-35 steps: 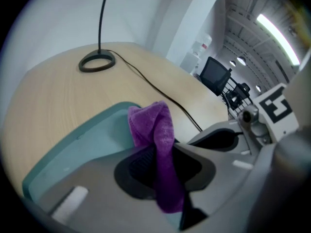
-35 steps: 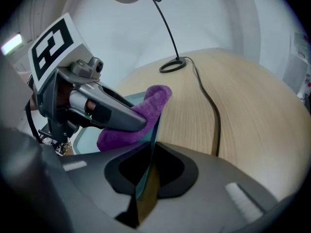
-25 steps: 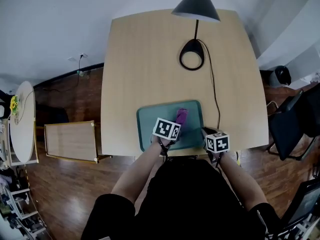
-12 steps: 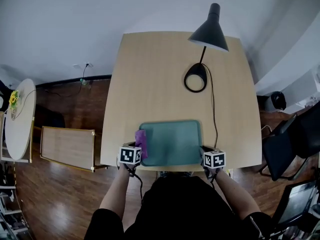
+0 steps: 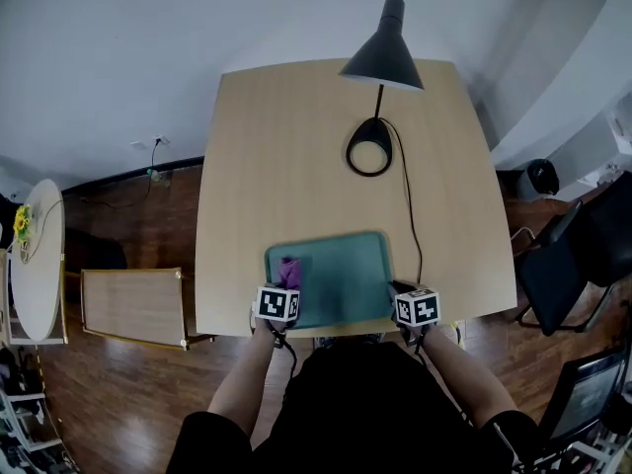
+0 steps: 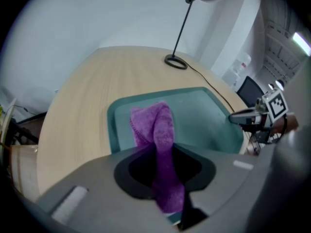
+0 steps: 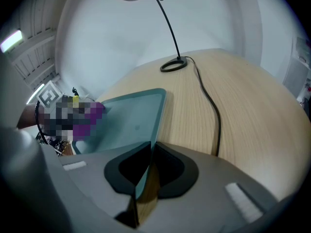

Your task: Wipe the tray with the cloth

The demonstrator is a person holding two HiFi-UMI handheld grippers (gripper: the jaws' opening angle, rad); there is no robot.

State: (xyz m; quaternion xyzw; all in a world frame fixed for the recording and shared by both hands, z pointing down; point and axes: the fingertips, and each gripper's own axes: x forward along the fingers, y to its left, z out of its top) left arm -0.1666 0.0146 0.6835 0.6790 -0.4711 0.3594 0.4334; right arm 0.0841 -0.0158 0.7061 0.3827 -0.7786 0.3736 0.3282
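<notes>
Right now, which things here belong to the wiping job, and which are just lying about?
In use: purple cloth, held by the left gripper; teal tray, edge clamped by the right gripper.
Lying about: desk lamp, its cord, black chair.

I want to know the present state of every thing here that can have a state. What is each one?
left gripper, jaws shut on the cloth.
right gripper, jaws shut on the tray's right rim.
cloth, bunched, over the tray's left part.
tray, flat on the table.
lamp, upright; lit or not, cannot tell.
</notes>
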